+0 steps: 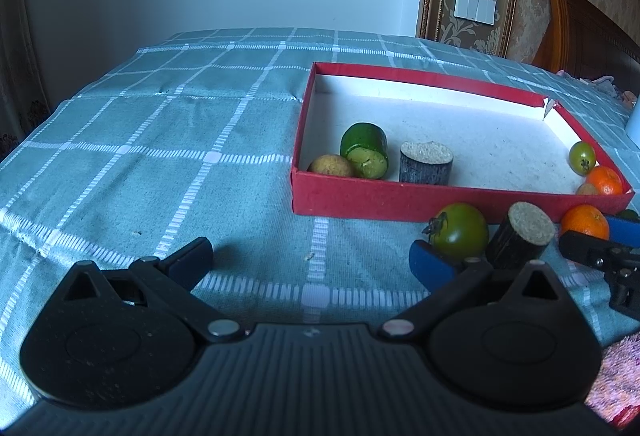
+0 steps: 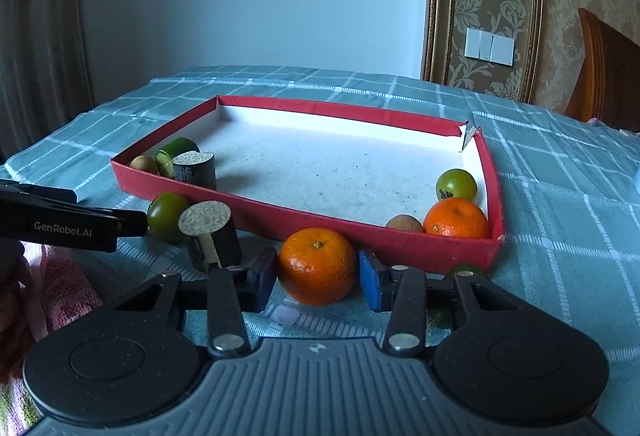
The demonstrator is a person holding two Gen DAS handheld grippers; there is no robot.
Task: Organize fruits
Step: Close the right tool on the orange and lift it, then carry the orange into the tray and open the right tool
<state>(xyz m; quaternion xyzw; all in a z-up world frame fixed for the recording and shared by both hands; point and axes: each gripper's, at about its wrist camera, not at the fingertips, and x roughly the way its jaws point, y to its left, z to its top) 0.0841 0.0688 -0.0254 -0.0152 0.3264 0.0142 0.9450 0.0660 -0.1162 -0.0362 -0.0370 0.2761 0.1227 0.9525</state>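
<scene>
I am looking across the desk [image 2: 560, 236], which is wearing a teal checked cloth [image 1: 160, 156] and carrying everything in the lower two thirds of both views. The red tray [image 2: 304, 222] is sitting in the middle of the right wrist view, and I judge it is serving as the collecting place, since fruit is already lying in two clusters inside it: a cucumber piece [image 2: 176, 152], a dark cane stub [image 2: 196, 168] and a small brown fruit [image 2: 144, 163] in its left corner, and a green tomato [image 2: 456, 184], a tangerine [image 2: 456, 218] and another brown fruit [image 2: 404, 223] in its right corner.

Still lying outside, along the tray's near wall, are a loose orange [image 2: 318, 266], a second cane stub [image 2: 210, 238] and a second green tomato [image 2: 166, 214].

My right claw [image 2: 318, 280] is bracketing the loose orange at lower centre; the left pad is touching it, while a thin gap is showing at the blue pad, so it is not yet gripping. My left claw [image 1: 312, 260] is hanging spread wide and empty, lower centre of its view, probably waiting its turn.
</scene>
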